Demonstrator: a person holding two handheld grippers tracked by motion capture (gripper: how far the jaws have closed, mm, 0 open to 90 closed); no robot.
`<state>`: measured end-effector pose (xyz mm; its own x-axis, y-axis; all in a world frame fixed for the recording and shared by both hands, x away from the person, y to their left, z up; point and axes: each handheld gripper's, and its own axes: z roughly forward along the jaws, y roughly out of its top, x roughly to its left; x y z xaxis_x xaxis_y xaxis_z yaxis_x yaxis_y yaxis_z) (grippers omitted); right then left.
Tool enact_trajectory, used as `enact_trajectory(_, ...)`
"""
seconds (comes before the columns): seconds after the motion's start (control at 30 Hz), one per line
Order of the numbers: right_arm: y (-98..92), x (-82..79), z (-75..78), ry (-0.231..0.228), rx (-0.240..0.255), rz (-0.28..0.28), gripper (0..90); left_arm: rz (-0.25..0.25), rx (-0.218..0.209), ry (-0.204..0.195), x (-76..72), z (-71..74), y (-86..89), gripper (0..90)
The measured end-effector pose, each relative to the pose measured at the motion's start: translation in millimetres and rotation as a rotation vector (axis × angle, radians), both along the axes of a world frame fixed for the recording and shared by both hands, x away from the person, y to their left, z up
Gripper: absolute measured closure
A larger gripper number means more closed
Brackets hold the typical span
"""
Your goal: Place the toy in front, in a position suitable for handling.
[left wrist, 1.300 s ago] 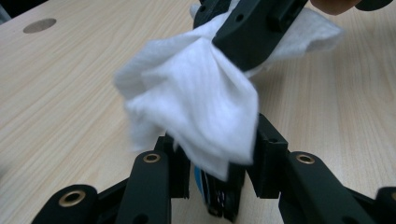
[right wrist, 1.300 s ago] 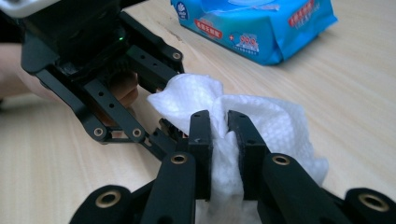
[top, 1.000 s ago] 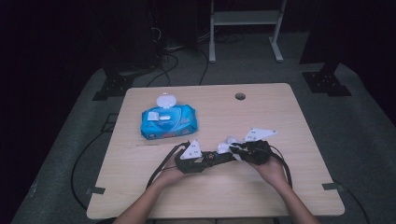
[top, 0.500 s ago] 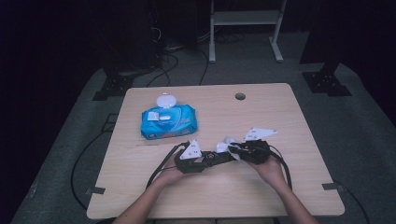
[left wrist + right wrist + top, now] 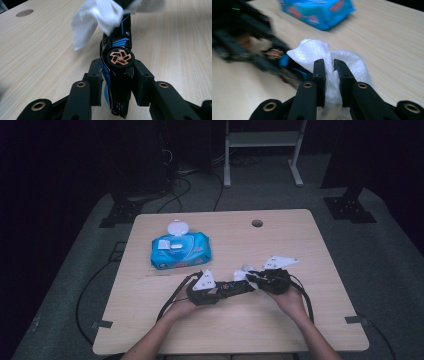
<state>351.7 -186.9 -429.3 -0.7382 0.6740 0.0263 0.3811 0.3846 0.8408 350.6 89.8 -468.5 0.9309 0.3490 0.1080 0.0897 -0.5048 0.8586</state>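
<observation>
Jaws grip toy car (image 5: 117,75); others pinch wipe (image 5: 332,67).

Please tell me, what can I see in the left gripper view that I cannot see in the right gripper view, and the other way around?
The left gripper view gives the toy car up close: black with blue stripes, a copper-coloured wheel facing the camera, clamped between the left gripper jaws. It also shows a round hole in the table.

The right gripper view gives the blue wipes pack lying behind, and the right gripper shut on a white wipe.

Both show the wipe against the car and the wooden table.
</observation>
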Motion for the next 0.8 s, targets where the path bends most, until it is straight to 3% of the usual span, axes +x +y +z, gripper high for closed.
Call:
enact_trajectory(0.1, -13.3, 0.0, -0.7, 0.024, 0.024, -0.03, 79.5, -0.002, 0.002, -0.001, 0.4, 0.0, 0.1, 64.1)
enact_trajectory(0.2, -8.2, -2.8, -1.5, 0.037, 0.051, -0.011, 79.6, 0.001, -0.002, 0.0, 0.3, -0.2, -0.5, 64.1)
enact_trajectory(0.6, 64.8, -10.3, -4.2, 0.09, 0.102, 0.196, 79.7, 0.0, -0.001, -0.002, -0.2, -0.5, -1.4, 63.8)
enact_trajectory(0.67, 65.6, -10.9, -3.4, 0.078, 0.087, 0.2, 79.7, 0.0, -0.003, 0.001, -0.3, -0.3, -1.1, 63.9)
enact_trajectory(0.8, 47.2, -8.9, -1.8, 0.071, 0.071, 0.156, 79.6, 0.005, -0.005, -0.001, 0.0, -0.1, -1.1, 64.0)
